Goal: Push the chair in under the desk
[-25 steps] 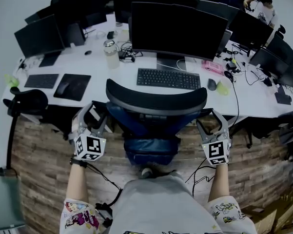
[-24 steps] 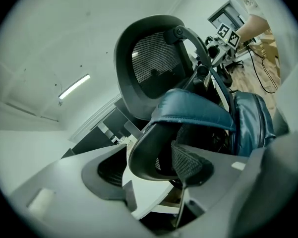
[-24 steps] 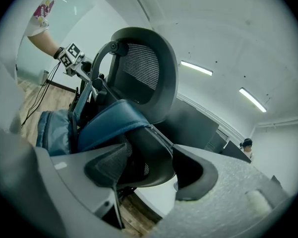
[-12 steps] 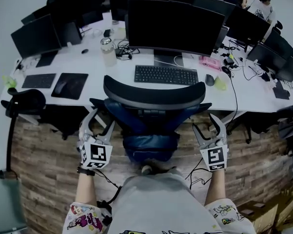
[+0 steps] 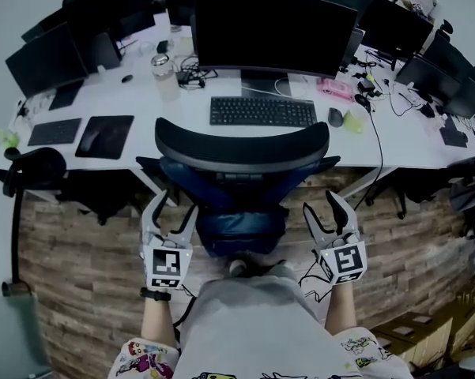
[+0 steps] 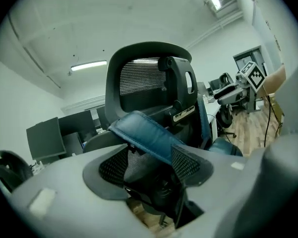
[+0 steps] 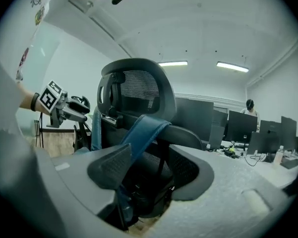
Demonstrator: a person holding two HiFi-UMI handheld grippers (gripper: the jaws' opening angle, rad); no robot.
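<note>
Blue chair at twelve o'clock by the desk; my left gripper stands wide open, right gripper closing, both pinching nothing.

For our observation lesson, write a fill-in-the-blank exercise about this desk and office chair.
The office chair faces a ___ desk.
The keyboard lies in front of the ___.
The computer mouse lies at the keyboard's ___ end.
The left gripper holds its jaws ___.
Missing words: white; monitor; right; open.
</note>
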